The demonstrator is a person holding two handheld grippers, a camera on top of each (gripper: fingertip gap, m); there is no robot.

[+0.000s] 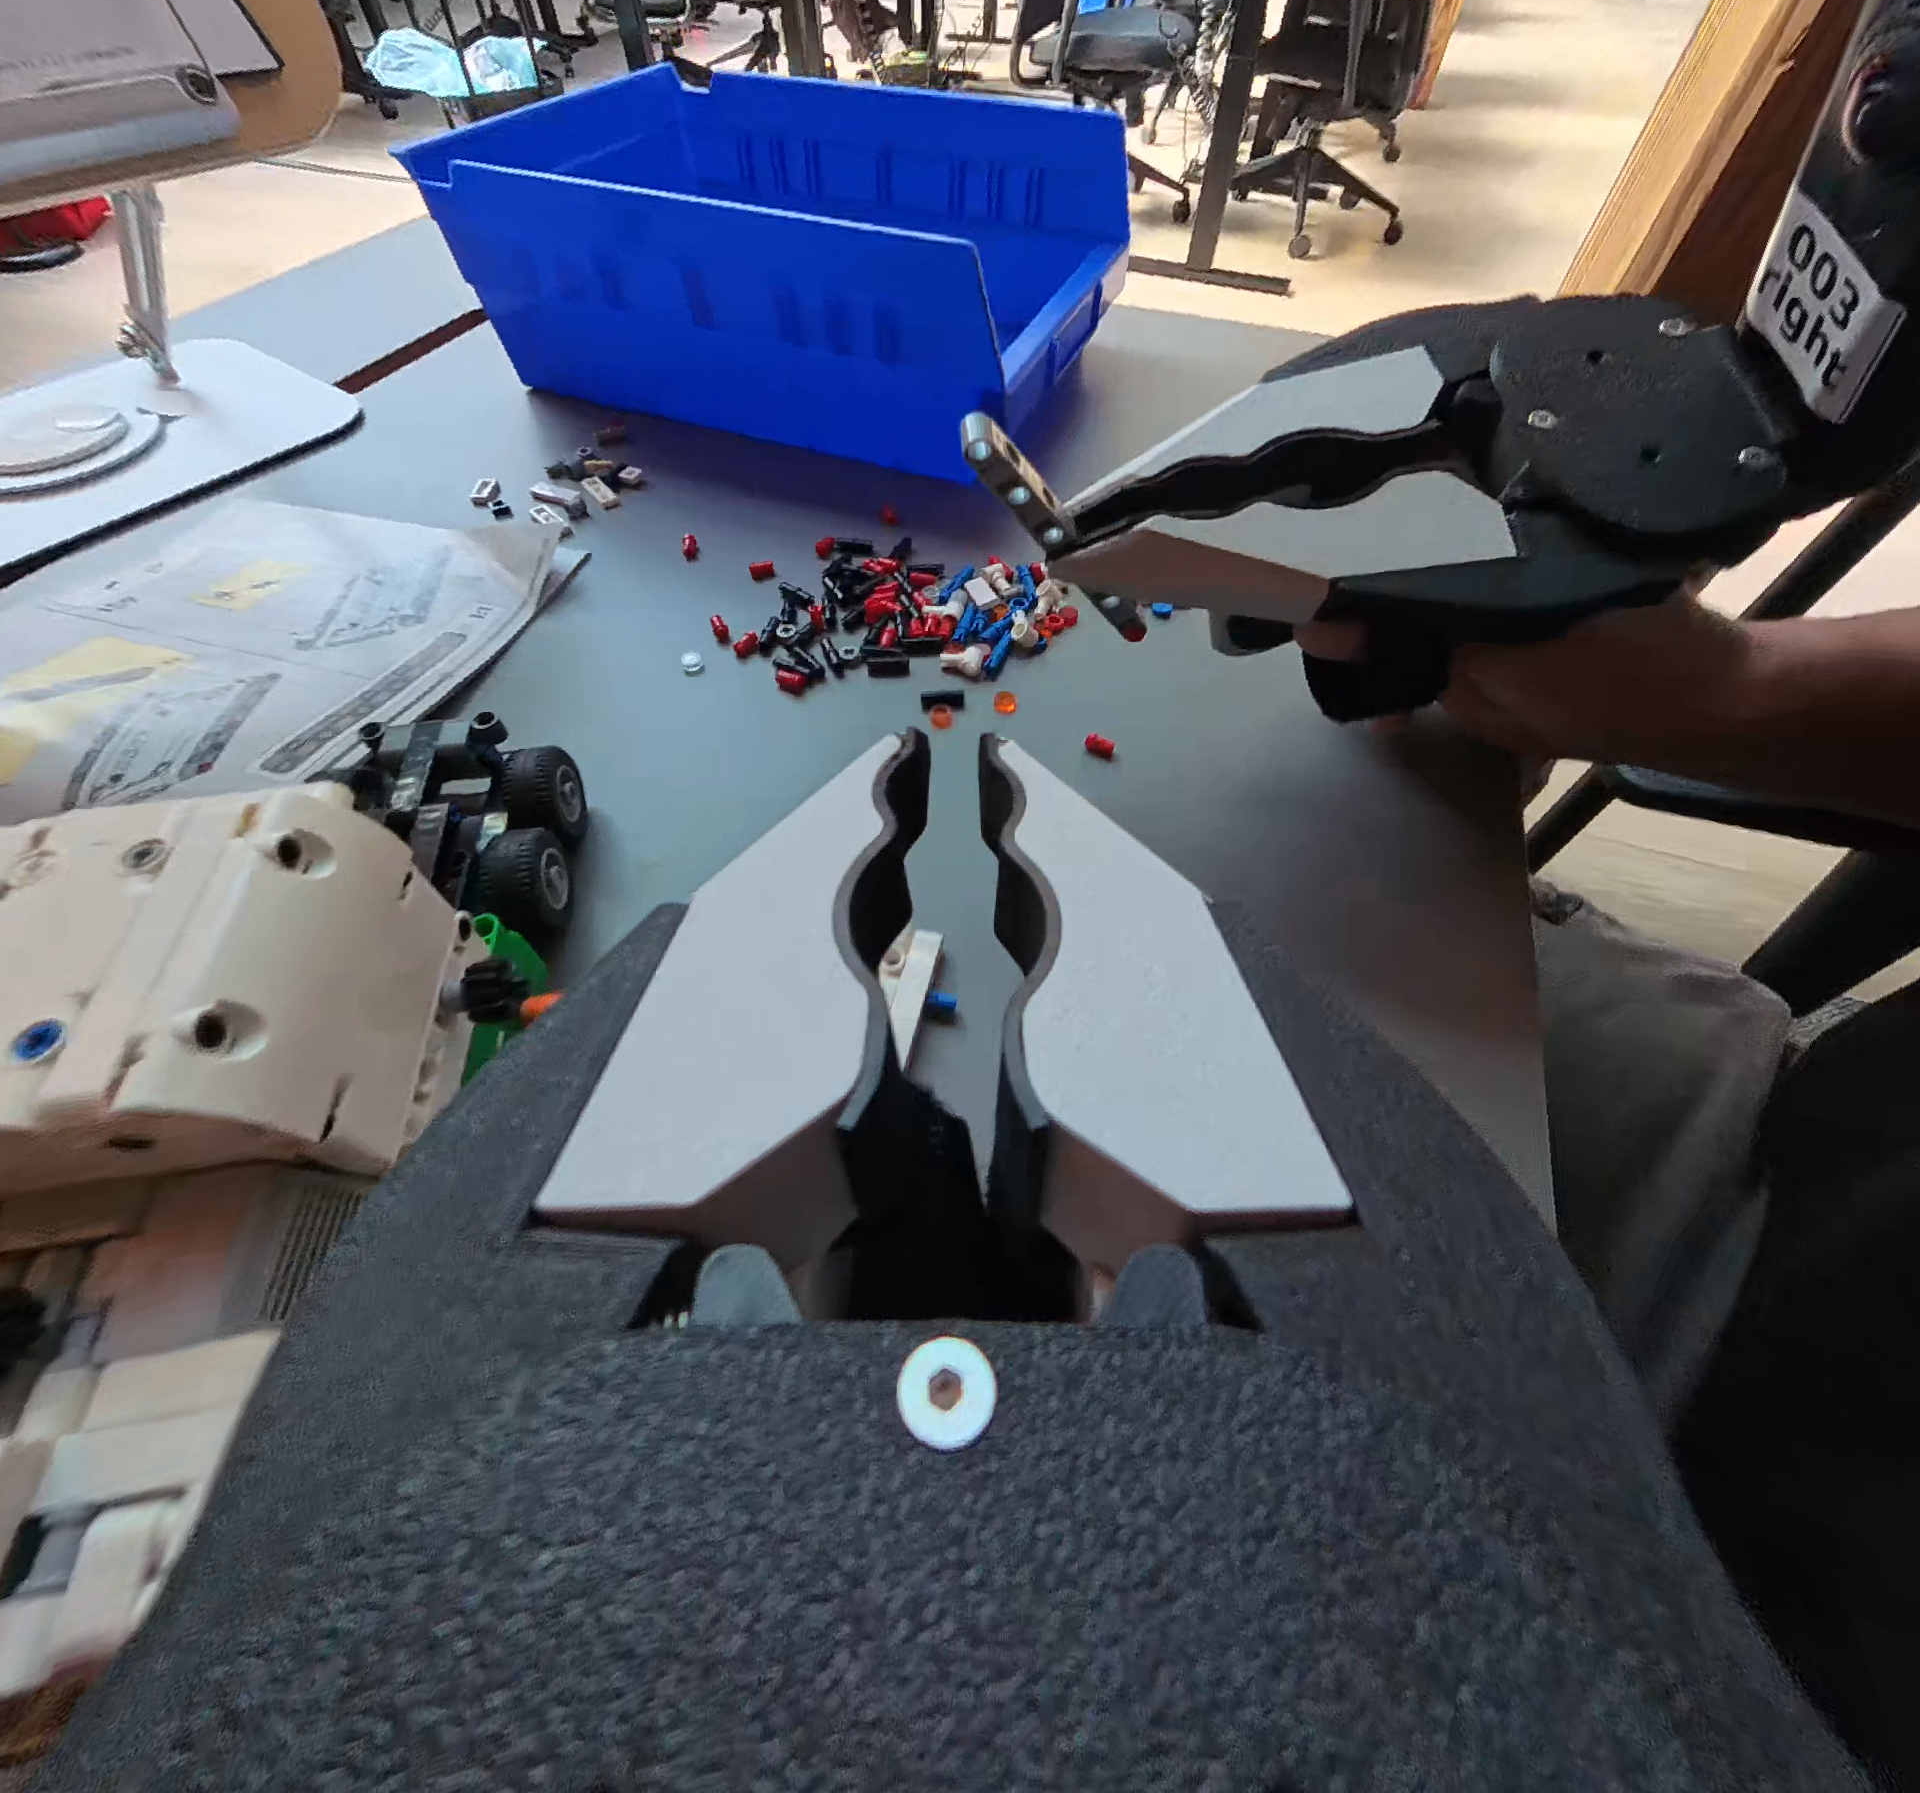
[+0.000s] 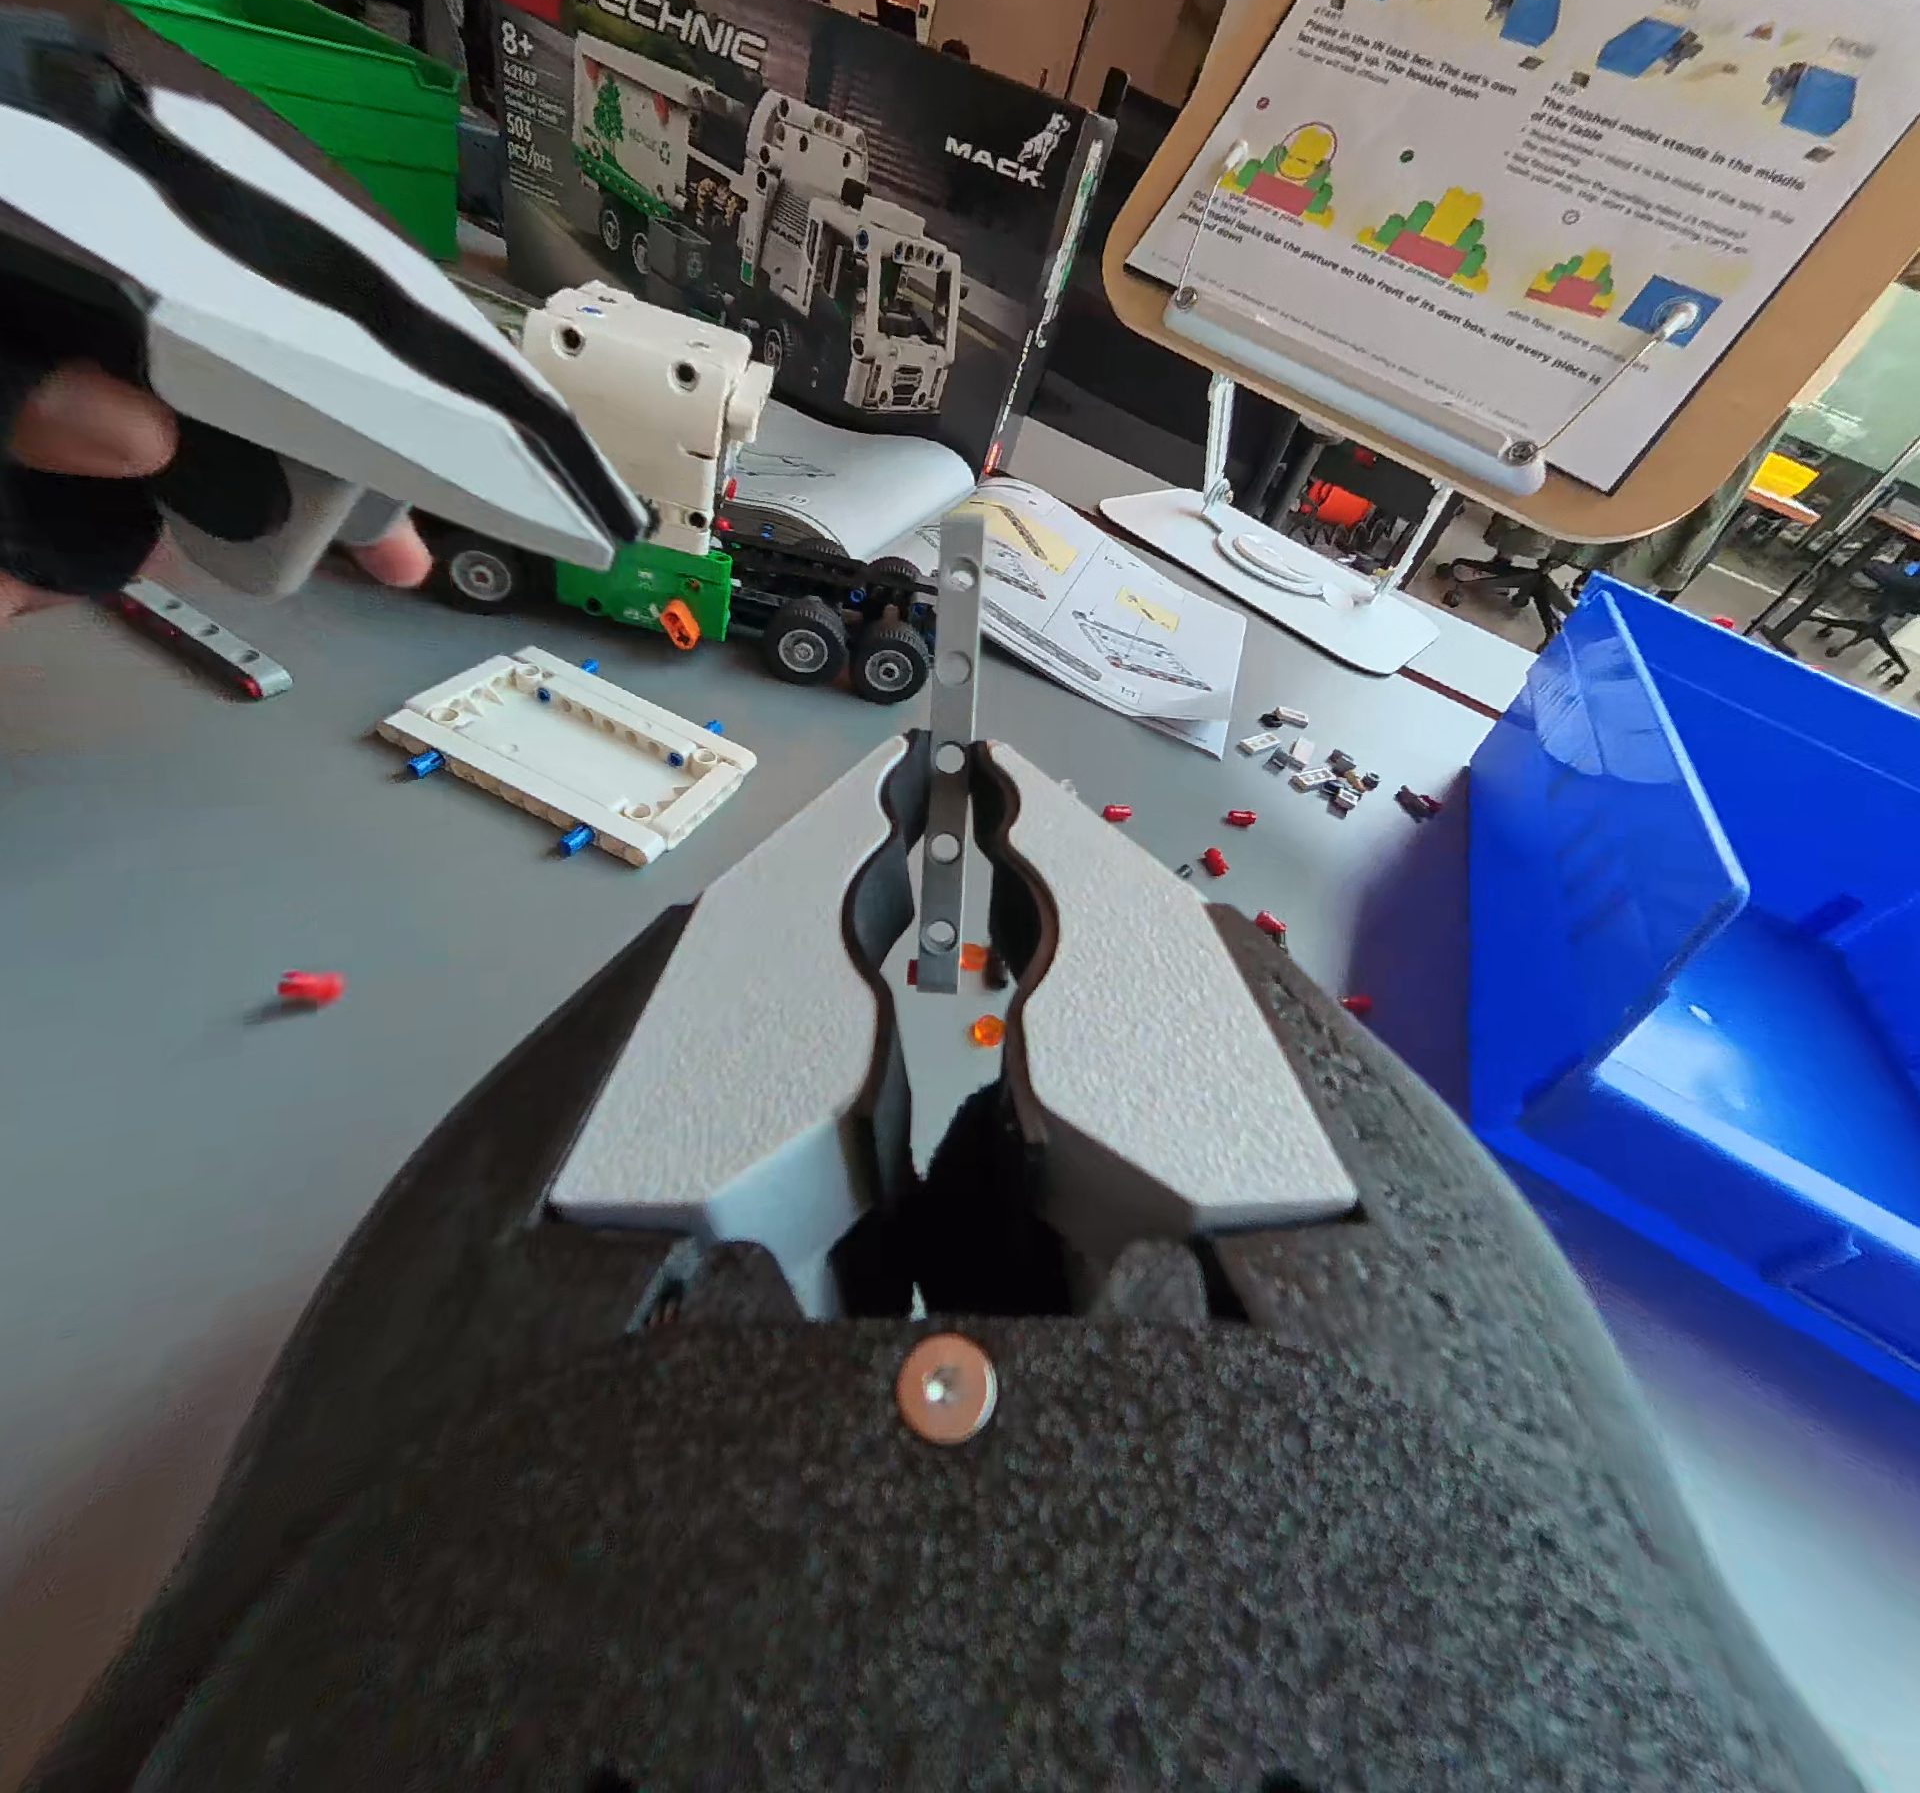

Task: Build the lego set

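Two tongs: the right tongs (image 2: 948, 756) clamp a grey beam (image 2: 953, 663) (upright), the left tongs (image 1: 954, 746) slightly parted, empty

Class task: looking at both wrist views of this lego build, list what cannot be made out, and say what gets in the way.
- Left wrist view: the truck is blurred and cut off by the left edge; its rear is unreadable.
- Left wrist view: the white panel is mostly hidden behind the left hand-held gripper.
- Right wrist view: the truck's cab front is covered by the left hand-held gripper.
- Right wrist view: the blue bin runs off the right edge.
- Both views: the small pieces are too tiny to identify.
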